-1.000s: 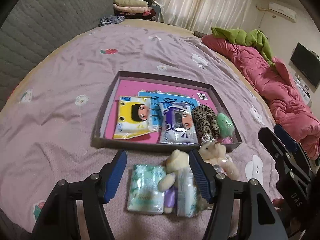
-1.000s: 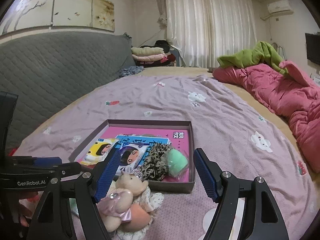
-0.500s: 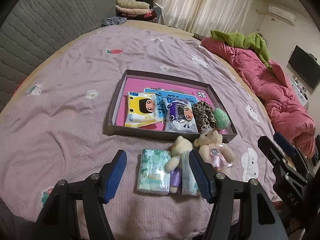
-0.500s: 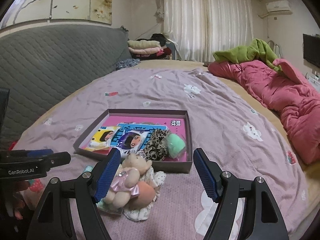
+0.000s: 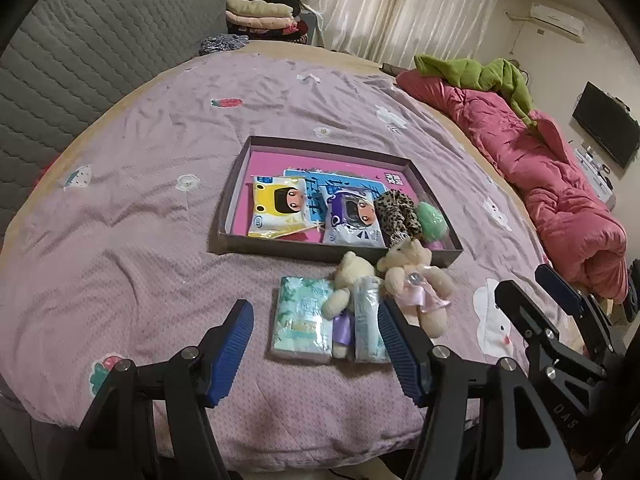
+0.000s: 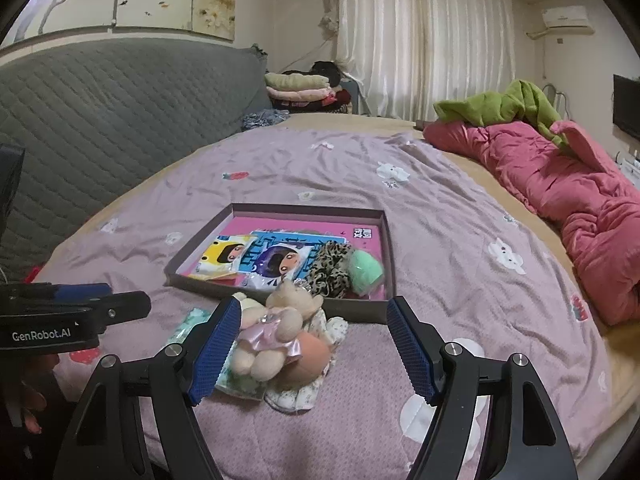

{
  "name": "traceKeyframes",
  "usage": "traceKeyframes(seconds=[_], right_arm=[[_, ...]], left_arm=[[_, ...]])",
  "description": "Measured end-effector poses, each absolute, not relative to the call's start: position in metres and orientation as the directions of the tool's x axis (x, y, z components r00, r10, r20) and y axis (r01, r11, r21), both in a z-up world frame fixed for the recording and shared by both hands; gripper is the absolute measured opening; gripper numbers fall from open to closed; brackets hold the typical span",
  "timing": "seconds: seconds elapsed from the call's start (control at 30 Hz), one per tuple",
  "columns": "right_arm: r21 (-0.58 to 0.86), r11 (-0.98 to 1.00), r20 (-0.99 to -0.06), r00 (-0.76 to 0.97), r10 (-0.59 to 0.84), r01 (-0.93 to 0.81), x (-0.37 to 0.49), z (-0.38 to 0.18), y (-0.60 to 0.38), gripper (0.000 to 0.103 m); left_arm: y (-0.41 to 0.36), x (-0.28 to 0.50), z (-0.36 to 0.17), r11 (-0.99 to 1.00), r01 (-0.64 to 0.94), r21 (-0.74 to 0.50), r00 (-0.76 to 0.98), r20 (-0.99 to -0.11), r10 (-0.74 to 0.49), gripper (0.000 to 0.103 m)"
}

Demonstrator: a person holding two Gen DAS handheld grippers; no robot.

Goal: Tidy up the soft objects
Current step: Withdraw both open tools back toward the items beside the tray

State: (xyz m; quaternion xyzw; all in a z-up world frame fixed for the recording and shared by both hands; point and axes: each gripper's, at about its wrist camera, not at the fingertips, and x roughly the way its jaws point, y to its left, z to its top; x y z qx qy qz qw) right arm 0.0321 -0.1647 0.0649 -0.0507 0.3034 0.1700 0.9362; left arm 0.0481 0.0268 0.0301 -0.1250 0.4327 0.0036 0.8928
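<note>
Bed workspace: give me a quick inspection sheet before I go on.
Surface: purple bedspread, wrinkled.
Job's things: shallow box holds two tissue packs, a leopard scrunchie and a green puff; two teddy bears and the green tissue packs lie on the bedspread in front of it.
Clutter: pink quilt, folded clothes.
Grippers: left gripper open, empty; right gripper open, empty.
Cables: nothing seen.
Surroundings: grey headboard, curtains, wall television.
</note>
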Motion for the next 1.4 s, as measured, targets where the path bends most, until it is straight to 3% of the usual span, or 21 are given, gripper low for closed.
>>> traceKeyframes(seconds=[1.4], right_arm=[[-0.019,0.920,-0.671,0.687,0.278,-0.391,0.016,0.026,-0.166,0.076]], left_arm=[[0.022,0.033,-0.031,0.973,-0.141,-0.181,0.490,-0.867,-0.090,0.064]])
